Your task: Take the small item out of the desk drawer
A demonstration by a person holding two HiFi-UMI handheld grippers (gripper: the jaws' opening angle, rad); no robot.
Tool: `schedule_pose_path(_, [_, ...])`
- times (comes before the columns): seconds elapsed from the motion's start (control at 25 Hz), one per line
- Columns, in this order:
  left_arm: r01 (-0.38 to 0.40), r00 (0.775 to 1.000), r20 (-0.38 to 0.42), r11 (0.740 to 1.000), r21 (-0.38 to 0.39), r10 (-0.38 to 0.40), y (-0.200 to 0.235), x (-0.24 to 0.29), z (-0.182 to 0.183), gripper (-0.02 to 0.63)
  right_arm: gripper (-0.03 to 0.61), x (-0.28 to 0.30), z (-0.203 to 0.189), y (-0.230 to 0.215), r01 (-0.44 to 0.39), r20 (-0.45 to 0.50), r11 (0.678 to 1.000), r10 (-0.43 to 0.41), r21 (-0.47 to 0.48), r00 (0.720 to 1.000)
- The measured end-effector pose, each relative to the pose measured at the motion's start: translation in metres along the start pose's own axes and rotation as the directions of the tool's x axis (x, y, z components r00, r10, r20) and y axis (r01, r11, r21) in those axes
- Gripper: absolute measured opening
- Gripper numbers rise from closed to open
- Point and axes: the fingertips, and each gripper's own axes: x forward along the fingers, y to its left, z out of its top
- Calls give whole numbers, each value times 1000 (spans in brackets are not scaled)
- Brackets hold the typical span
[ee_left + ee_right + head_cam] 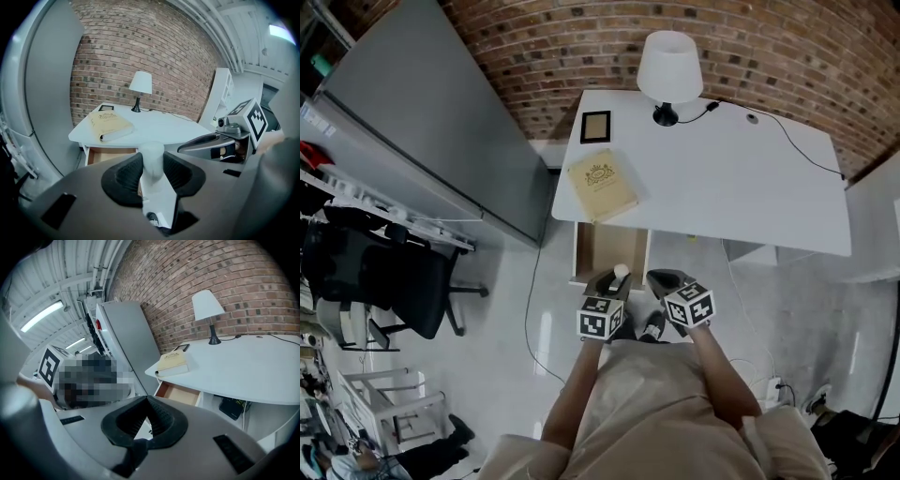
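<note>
The small white item (152, 158) is sitting between the pads of the left gripper (153, 169), which is pinching it from both sides; it is a pale, rounded little cylinder, and it is hanging in the air in front of the open drawer (609, 251), outside it. The drawer is standing pulled out from under the front edge of the white desk (722, 187), showing a bare brown wooden bottom. The right gripper (148, 401) is hovering just beside the left one with its jaws brought together at the tips and nothing between them.

On the desk top a cream-coloured book (601, 185) is lying near the corner above the drawer; a small dark picture frame (595, 127) is lying flat behind it; a table lamp (668, 66) with a white shade is standing at the back edge, its black cable (787, 131) running across the top toward the far side.

A red brick wall (581, 37) is rising behind the desk; a tall grey cabinet (431, 122) is standing on the left; a black office chair (394, 281) is waiting beyond it on the pale, glossy floor (516, 337).
</note>
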Motion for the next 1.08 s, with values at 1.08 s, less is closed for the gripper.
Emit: schedule_pose_path(1.08, [-37,999,26,999,14,37,12,-7,8,146,25,-8,-1,-7,24,28,999,-25,27,999])
